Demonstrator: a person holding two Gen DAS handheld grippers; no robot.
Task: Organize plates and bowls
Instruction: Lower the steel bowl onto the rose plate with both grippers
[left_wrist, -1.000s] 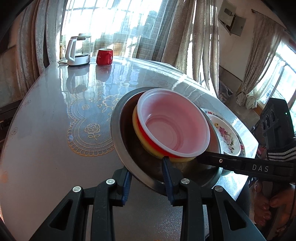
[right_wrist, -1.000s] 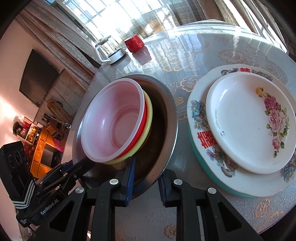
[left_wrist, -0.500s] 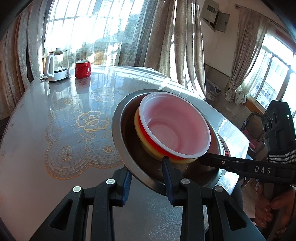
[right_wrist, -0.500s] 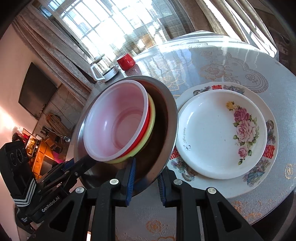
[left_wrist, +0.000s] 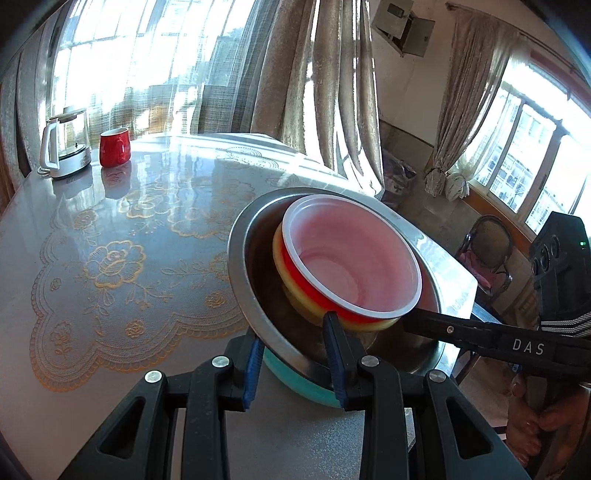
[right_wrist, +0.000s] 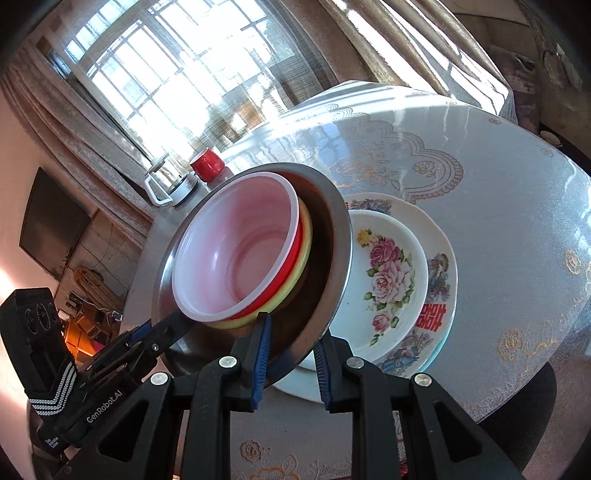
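A steel bowl (left_wrist: 243, 266) holds nested plastic bowls, a red one (left_wrist: 351, 258) with a white inside on a yellow one. Both grippers clamp its rim: my left gripper (left_wrist: 295, 350) at the near edge, my right gripper (right_wrist: 290, 360) at its near edge. The steel bowl (right_wrist: 332, 266) is held tilted over the stacked plates, a white floral plate (right_wrist: 388, 280) on a larger patterned plate (right_wrist: 439, 266) with a teal underside (left_wrist: 295, 380). The bowl covers part of the plates.
A glass-topped round table (left_wrist: 110, 240) with a lace cloth. A kettle (left_wrist: 64, 147) and a red mug (left_wrist: 114, 147) stand at its far side. A chair (left_wrist: 484, 254) stands beyond the table edge. Curtains and windows are behind.
The steel bowl with the plastic bowls has been carried over the stacked plates and now overlaps them. Both grippers keep their hold on the rim.
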